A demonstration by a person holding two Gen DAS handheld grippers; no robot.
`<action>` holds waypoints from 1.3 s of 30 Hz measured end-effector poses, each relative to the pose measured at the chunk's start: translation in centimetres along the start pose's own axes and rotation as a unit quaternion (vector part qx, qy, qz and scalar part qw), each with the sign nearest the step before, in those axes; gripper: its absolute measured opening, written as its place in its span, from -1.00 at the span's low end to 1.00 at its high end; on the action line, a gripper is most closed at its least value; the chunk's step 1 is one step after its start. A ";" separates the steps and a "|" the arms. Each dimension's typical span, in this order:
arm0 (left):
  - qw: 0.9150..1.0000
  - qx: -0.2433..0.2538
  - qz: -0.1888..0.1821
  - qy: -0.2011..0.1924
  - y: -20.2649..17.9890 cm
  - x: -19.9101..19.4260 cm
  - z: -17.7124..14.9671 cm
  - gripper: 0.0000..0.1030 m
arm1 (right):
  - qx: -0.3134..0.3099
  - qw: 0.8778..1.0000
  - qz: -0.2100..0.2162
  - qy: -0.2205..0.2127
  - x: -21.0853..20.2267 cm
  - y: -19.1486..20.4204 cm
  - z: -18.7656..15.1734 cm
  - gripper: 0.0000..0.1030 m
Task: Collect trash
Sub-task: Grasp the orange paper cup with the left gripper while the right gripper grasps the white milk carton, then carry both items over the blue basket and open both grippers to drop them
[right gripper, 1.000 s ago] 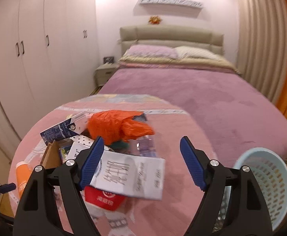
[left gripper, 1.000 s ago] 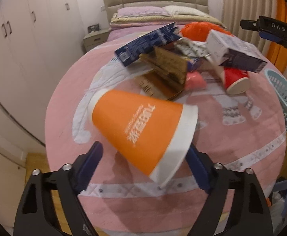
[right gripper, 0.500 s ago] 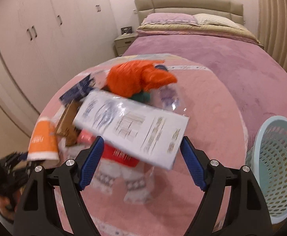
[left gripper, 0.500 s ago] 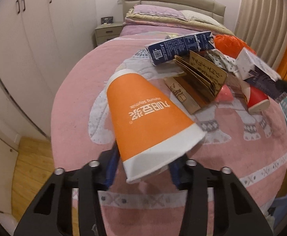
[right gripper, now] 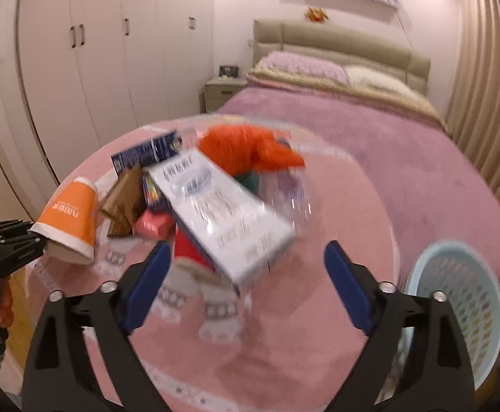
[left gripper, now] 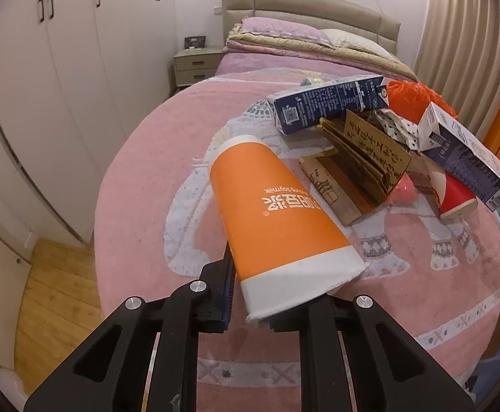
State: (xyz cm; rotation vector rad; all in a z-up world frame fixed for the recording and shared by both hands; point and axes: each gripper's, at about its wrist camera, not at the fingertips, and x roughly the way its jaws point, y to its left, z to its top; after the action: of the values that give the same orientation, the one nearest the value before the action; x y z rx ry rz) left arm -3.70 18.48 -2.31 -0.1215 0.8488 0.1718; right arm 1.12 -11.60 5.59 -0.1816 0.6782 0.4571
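Left wrist: orange paper cup (left gripper: 277, 219), white-rimmed, tilted, rim squashed.

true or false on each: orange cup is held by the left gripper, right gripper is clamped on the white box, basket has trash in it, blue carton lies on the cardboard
1. The left gripper grips the orange cup at its rim. True; its jaws are closing on it.
2. The right gripper is clamped on the white box. False: its jaws are opening, clear of the box.
3. The basket holds trash. False: what shows of its inside is bare.
4. The blue carton rests on the cardboard. True.
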 end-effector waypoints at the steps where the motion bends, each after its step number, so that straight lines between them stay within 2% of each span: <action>1: 1.000 0.000 -0.001 -0.003 0.0 -0.1 0.1 -0.81 | -0.018 1.000 -0.002 -0.006 0.3 0.5 0.6 0.74; 6: 1.000 0.005 -0.006 -0.026 -0.3 -1.3 1.0 -0.90 | -0.056 0.998 -0.018 0.010 3.2 1.2 2.3 0.74; 11: 0.999 0.014 -0.013 -0.050 -1.2 -2.7 2.0 -0.91 | -0.037 0.998 0.025 0.045 5.3 0.8 2.4 0.69; 13: 0.998 0.019 -0.016 -0.055 -1.7 -3.0 2.4 -0.91 | -0.022 0.998 0.036 0.052 5.4 0.4 1.8 0.44; 15: 0.998 0.023 -0.018 -0.058 -2.2 -3.3 2.7 -0.91 | -0.012 0.997 0.049 0.053 5.1 0.1 1.3 0.05; 16: 0.998 0.025 -0.023 -0.060 -2.5 -3.5 3.0 -0.91 | -0.005 0.997 0.060 0.052 4.8 -0.1 1.2 0.02; 20: 0.996 0.031 -0.027 -0.075 -3.2 -4.1 3.8 -0.91 | 0.013 0.997 0.062 0.044 3.8 -0.3 0.6 0.01; 26: 0.994 0.037 -0.042 -0.098 -4.4 -5.6 5.0 -0.91 | 0.039 0.997 0.062 -0.004 1.0 -0.8 0.8 0.00; 34: 0.984 0.077 -0.089 -0.135 -9.4 -7.5 7.2 -0.91 | 0.096 0.993 0.026 -0.067 -4.0 -4.9 0.9 0.00; 37: 0.979 0.085 -0.132 -0.127 -11.8 -7.4 8.3 -0.91 | 0.124 0.988 -0.021 -0.086 -6.0 -7.2 0.1 0.00; 38: 0.975 0.089 -0.160 -0.125 -13.3 -7.6 8.8 -0.91 | 0.137 0.985 -0.040 -0.093 -6.7 -8.1 -0.3 0.00; 39: 0.973 0.095 -0.169 -0.126 -14.3 -7.4 9.1 -0.91 | 0.154 0.981 -0.064 -0.100 -7.6 -9.3 -0.7 0.00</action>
State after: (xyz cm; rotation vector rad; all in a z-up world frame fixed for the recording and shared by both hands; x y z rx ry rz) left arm 1.08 5.31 9.80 -0.0613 0.5758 -0.2099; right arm -0.22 -22.74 10.06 0.1131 0.5278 0.2386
